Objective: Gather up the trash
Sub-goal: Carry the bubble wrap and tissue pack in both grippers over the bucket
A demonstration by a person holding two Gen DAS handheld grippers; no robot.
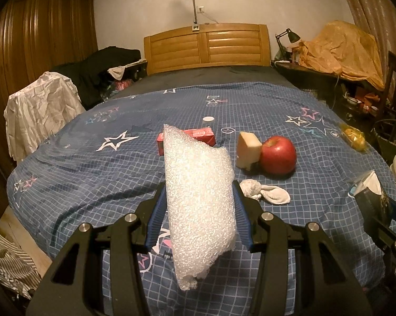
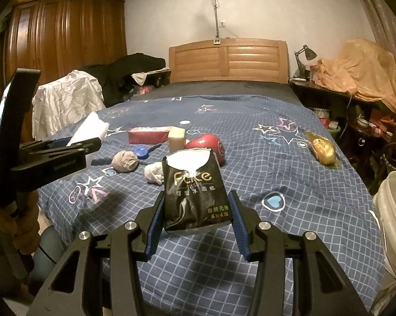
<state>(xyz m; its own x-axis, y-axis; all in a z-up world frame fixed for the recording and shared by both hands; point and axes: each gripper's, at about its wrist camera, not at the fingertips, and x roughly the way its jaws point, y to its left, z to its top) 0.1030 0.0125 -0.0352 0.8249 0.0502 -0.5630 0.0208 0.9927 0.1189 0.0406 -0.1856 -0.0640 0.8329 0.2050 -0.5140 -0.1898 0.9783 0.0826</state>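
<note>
Dim, warm indoor light, soft shadows, grainy frames, fisheye-bent dark corners.

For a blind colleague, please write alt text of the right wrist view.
The right gripper holds a black tissue pack above a blue star-patterned bedspread. Behind it lie a red apple, crumpled tissues and a red box.

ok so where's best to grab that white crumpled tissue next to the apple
Grip the tissue at its bunched knot end, coming from above with the tool's fingers straddling the knot. That end stands proud of the bedsheet; the other end lies flat and would likely slip. The apple sits just behind, so avoid approaching from there.
</note>
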